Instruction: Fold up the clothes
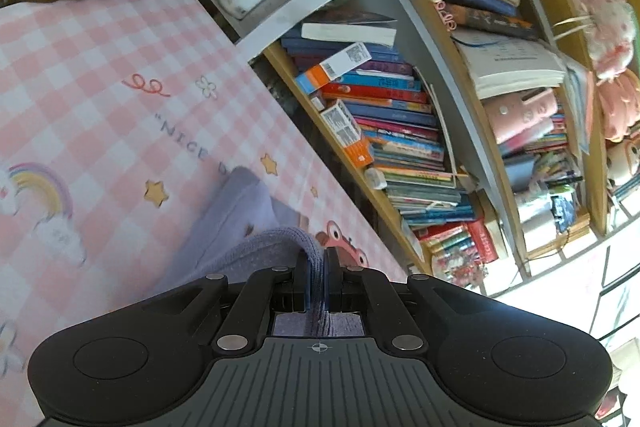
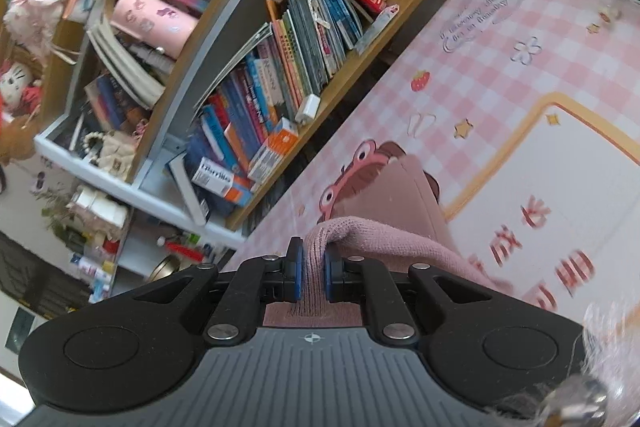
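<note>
Pinching lavender knit (image 1: 280,239) in left gripper (image 1: 317,267), pink knit (image 2: 360,231) in right gripper (image 2: 312,267)

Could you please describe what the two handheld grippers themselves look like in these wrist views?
The left gripper and the right gripper look identical: a wide black body with a round disc at each side, a grey ribbed centre panel bearing a small crosshair mark, silver rivets on black linkage bars, and two black fingers with blue pads. No cables or sleeves show.

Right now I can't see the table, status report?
Left gripper shut on garment edge. Right gripper shut on knit edge. Fabric hanging over table mat. Nothing blocking.
</note>
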`<act>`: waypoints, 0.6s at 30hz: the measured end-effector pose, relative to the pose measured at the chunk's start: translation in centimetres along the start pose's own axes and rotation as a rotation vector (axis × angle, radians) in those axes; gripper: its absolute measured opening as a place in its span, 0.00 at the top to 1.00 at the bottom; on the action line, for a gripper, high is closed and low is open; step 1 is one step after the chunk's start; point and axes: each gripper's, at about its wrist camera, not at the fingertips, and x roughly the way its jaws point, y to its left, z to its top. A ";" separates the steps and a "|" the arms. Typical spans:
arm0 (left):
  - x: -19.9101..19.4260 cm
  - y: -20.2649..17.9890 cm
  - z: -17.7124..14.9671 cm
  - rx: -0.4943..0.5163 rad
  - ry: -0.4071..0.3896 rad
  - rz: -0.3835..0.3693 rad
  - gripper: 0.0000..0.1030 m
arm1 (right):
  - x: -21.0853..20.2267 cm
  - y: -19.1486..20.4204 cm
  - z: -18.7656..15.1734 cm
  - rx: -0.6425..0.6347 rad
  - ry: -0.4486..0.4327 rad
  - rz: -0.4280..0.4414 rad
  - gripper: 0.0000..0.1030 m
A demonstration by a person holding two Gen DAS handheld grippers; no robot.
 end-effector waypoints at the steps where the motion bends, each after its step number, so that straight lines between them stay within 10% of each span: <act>1: 0.7 0.1 0.4 0.001 0.006 0.004 0.96 | 0.8 0.1 0.3 -0.001 0.000 -0.009 0.91; 18: 9.8 2.9 2.9 0.104 0.169 0.151 0.89 | 11.5 -1.9 2.3 0.004 0.060 -0.226 0.88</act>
